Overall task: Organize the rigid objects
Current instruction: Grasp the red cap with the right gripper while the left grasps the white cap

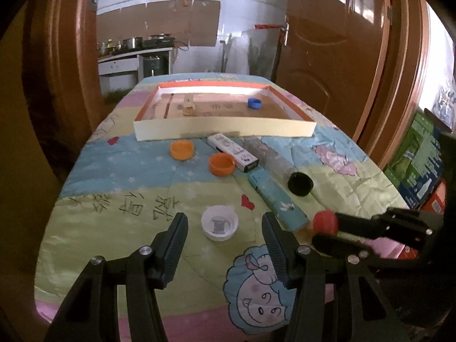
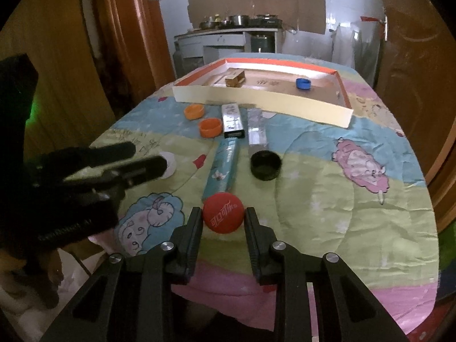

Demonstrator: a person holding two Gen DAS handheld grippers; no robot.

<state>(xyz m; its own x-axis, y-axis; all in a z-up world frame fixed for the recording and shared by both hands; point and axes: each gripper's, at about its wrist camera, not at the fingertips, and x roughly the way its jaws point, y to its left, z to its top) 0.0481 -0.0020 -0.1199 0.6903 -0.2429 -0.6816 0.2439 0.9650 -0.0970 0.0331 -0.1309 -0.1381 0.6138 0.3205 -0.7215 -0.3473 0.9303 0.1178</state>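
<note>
I have the right gripper with its jaws pinching the red cap by its sides, low over the quilt at the near edge, just beside the end of the teal box. The left gripper hangs with its jaws spread wide around the white cap, not touching it.

Risks now. The red cap is round and smooth, and I judge the grip to be near the jaw tips, so a quick swing toward the tray could squirt it out, and it would roll off the edge. If I drag instead of lift, I nudge the teal box into the black cap. The two grippers sit close together; crossing paths could knock them. The tray's front wall is tall enough to catch a low carry.

The surface is covered by a soft, wrinkled cartoon quilt, so things may tip or sit unevenly. Still out on it: two orange caps, a white box and a grey box. A blue cap already lies in the tray. Behind, brown doors stand open onto a kitchen with pots on a counter.
</note>
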